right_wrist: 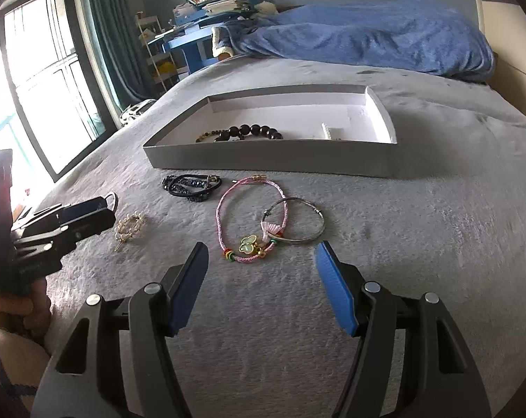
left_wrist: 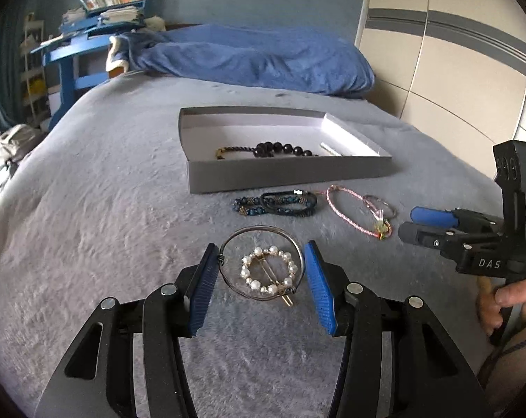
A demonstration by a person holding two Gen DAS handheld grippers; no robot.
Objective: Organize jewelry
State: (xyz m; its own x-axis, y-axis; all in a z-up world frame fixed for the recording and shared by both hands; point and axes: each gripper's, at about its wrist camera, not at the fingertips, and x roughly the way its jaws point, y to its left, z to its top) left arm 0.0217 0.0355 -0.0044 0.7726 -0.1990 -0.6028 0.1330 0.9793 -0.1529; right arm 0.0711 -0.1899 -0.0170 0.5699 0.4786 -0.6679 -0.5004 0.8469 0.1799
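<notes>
My left gripper [left_wrist: 261,245] is shut on a thin dark wire bangle [left_wrist: 259,228], which spans the gap between its blue pads just above the grey bedspread. A pearl ring brooch [left_wrist: 243,271] lies on the bed below and shows through the bangle. In the right wrist view the brooch [right_wrist: 128,226] lies alone, with no ring around it. My right gripper [right_wrist: 261,244] hangs open and empty just short of a pink cord bracelet [right_wrist: 218,219] with a green charm and a silver bangle [right_wrist: 322,224]. Dark beaded bracelets [right_wrist: 193,184] lie nearer the grey box [right_wrist: 263,160], which holds a black bead bracelet [right_wrist: 249,130].
A rumpled blue duvet [left_wrist: 263,55] lies at the head of the bed behind the box. A wardrobe [left_wrist: 454,69] stands to the right, a cluttered blue desk [right_wrist: 193,41] and a window [right_wrist: 46,69] to the left. A hand [left_wrist: 513,296] grips the right gripper's handle.
</notes>
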